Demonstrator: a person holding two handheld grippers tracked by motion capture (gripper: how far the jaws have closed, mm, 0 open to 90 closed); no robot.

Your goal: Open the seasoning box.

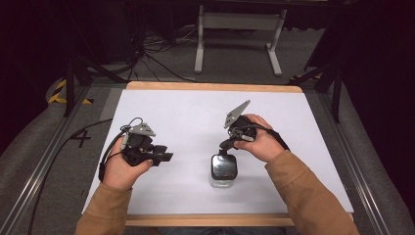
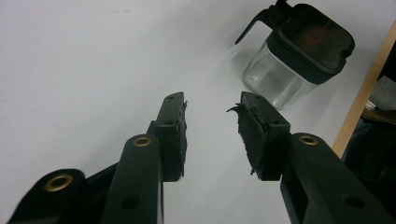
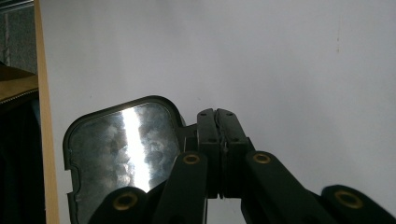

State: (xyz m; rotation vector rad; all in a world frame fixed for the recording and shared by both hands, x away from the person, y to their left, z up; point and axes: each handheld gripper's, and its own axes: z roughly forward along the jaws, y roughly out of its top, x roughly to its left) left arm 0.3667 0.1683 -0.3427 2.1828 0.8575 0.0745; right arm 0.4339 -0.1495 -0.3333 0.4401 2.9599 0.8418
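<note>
Squarish clear container (image 1: 223,171) with rounded corners and glossy black lid (image 3: 122,149), standing upright on the matte white table (image 1: 195,112) near its wooden front edge. Right gripper (image 1: 226,145) just behind the container, fingers (image 3: 223,140) pressed flat together at the lid's rim tab; whether the tab is pinched cannot be told. Right hand (image 1: 262,139) angled down towards the container. Left gripper (image 1: 164,156) well left of the container, worn rubber fingers (image 2: 175,135) parted moderately, empty, aimed at it.

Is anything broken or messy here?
Yes, a little: the rubber pads on the left gripper look torn and frayed at the edges. The clear jar with its black lid stands upright on the table; no spill shows.
</note>
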